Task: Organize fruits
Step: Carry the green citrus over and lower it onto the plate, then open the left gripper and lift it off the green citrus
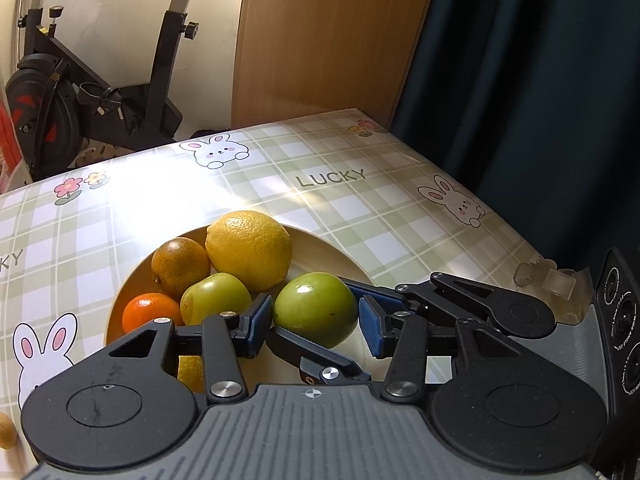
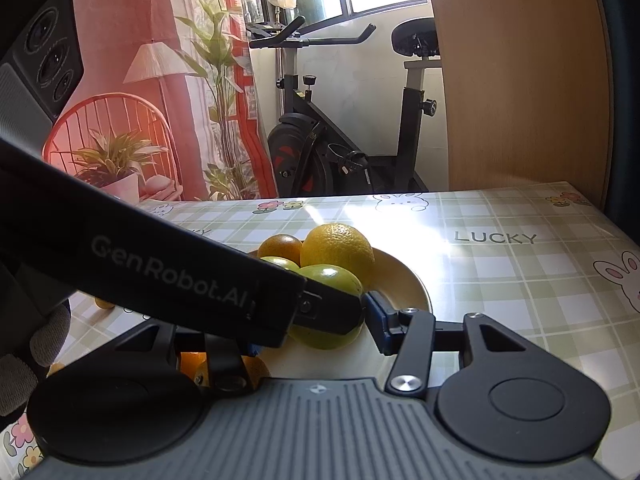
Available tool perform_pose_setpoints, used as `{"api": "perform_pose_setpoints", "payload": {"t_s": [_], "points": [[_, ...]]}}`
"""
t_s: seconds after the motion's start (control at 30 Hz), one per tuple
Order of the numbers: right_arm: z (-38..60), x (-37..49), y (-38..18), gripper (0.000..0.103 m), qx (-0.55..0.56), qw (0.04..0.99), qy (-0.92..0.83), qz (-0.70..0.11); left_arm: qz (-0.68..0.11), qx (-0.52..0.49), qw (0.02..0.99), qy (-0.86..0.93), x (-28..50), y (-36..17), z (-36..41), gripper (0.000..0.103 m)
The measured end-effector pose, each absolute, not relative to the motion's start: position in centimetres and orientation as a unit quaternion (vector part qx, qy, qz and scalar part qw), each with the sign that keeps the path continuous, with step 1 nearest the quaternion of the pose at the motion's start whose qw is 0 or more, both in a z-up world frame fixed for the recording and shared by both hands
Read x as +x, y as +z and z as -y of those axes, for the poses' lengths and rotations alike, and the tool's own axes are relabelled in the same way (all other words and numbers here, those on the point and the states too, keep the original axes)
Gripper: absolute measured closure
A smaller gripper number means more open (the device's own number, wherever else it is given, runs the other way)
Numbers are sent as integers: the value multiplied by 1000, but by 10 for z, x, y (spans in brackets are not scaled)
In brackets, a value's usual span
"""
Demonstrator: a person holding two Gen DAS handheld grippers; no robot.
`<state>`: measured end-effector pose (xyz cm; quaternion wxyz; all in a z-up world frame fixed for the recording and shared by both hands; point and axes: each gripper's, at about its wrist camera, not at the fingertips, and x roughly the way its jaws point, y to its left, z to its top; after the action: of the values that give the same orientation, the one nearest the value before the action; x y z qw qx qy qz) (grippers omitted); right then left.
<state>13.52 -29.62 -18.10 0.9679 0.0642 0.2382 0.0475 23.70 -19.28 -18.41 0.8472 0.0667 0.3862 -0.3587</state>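
The green fruit [image 1: 316,304] lies at the near right of the cream plate [image 1: 320,248], in the lower middle of the left wrist view. The left gripper [image 1: 316,320] is partly open, and its blue pads [image 1: 260,320] press against the fruit's left and right sides, clenched on it. The right gripper [image 2: 320,332] reaches in from the right of that view, partly open too. One of its fingers passes behind the fruit and the other crosses just in front of it. In its own view one pad meets the fruit's right edge, but the left gripper's black body lies across the other, so I cannot tell whether it grips. Crowded behind on the plate sit a second green fruit [image 1: 214,300], a small orange [image 1: 148,314], a brownish orange fruit [image 1: 180,264] and a large yellow citrus [image 1: 248,246]. The plate rests on a checked bunny tablecloth [image 1: 360,200]. Beyond stand a wooden panel [image 1: 332,40], an exercise bike [image 1: 100,92] at upper left and a dark curtain [image 1: 520,100] at right.
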Motion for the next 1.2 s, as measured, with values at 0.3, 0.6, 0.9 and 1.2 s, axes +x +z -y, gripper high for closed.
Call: {"api": "perform_pose_setpoints", "payload": {"t_s": [0.3,0.6,0.9,1.2], "points": [[293,140,-185,51,63,964,65,-251,-394,60,849,-347,237,-189,187,53],[290,145,-187,51,59,959,76,-267,-393,56,852,-342,237,-191,183,53],[294,148,-189,49,73,954,98,-274,-386,46,861,-327,231,-194,178,53],[298,142,-187,45,84,958,89,-258,-355,10,882,-310,210,-179,156,51]]}}
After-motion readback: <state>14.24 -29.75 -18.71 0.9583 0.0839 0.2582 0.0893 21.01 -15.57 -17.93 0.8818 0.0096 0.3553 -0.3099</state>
